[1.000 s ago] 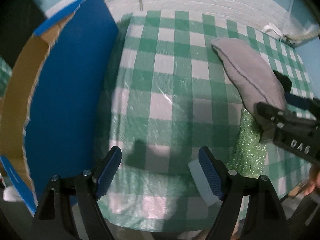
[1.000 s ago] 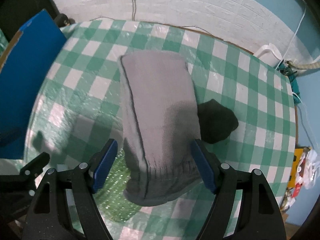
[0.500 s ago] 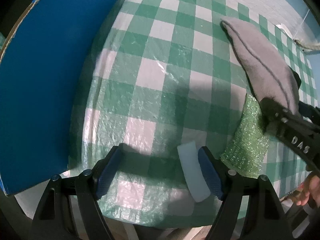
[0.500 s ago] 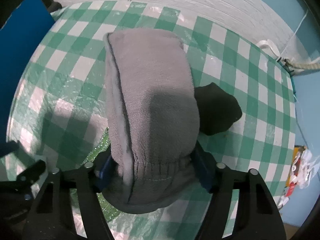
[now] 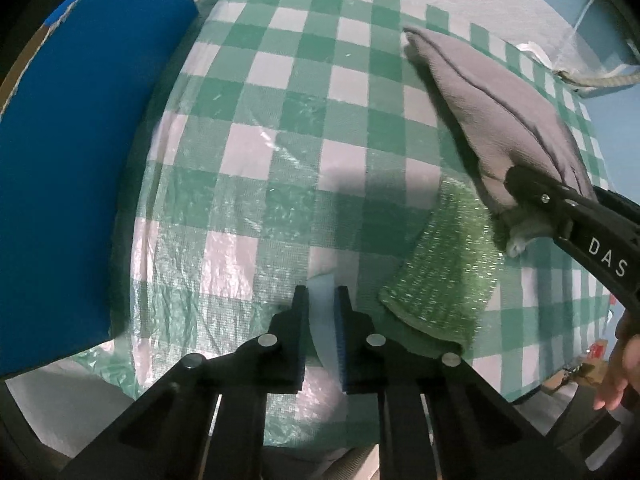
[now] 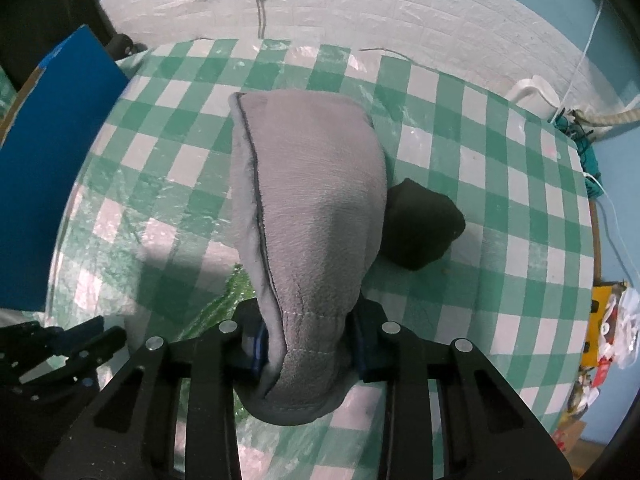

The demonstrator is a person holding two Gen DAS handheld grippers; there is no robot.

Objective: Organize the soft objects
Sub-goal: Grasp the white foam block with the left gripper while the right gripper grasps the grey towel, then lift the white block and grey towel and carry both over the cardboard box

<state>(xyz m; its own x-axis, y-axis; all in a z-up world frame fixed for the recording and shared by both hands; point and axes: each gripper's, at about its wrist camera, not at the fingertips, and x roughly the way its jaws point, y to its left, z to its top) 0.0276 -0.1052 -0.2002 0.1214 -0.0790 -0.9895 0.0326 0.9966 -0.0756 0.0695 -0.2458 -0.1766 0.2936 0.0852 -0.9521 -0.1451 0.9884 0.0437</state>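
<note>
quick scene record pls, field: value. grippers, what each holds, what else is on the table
left gripper: jaws shut on white sponge
right gripper: jaws shut on grey cloth, gripped at its near end
green scourer: on the tablecloth, beside the sponge, partly under the cloth
black item: soft, on the table right of the cloth; kind unclear
blue box: left edge of table
surface: green-white check tablecloth
</note>
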